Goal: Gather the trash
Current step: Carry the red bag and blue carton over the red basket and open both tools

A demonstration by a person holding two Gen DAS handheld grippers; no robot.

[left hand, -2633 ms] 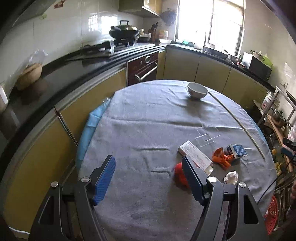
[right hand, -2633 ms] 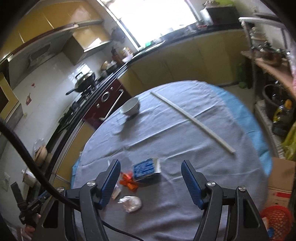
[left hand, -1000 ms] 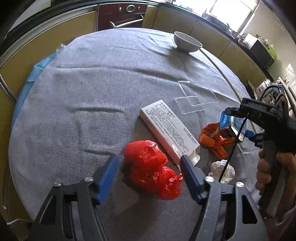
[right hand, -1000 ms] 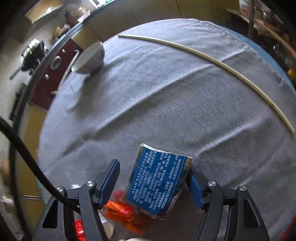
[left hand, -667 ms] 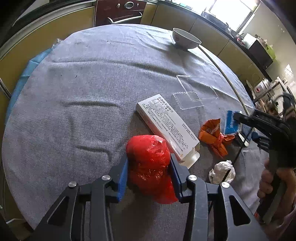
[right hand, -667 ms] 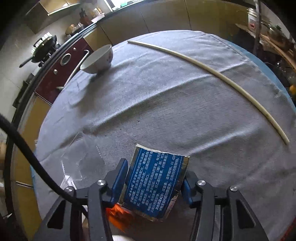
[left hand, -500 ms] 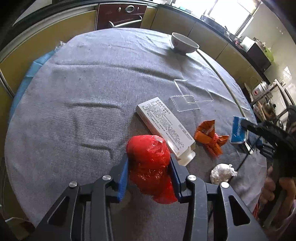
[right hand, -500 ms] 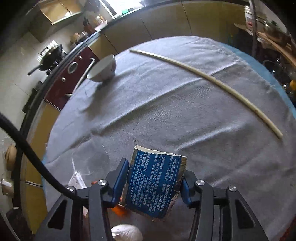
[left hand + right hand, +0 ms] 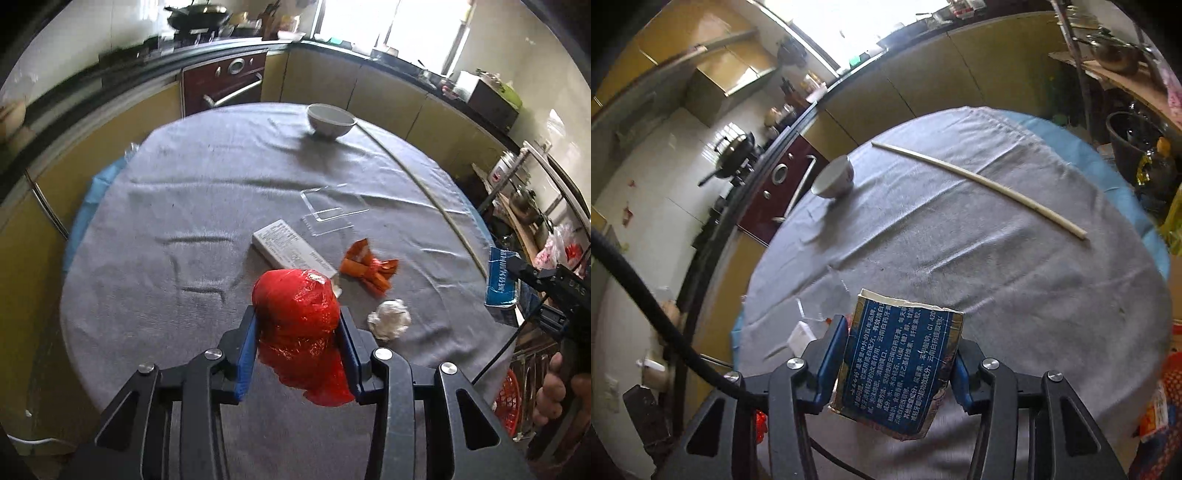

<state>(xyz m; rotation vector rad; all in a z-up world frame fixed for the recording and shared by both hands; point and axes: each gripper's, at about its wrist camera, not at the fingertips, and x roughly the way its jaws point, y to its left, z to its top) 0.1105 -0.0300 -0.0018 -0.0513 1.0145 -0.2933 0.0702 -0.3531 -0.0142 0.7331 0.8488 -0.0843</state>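
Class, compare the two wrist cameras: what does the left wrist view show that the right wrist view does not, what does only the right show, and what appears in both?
Only the left wrist view shows the left gripper clamping the red bag, plus the orange wrapper, crumpled tissue and clear plastic tray.

Only the right wrist view shows the blue pack's printed face.

Both show the bowl, the long pale stick, the white box, the grey tablecloth, and the blue pack in the right gripper.
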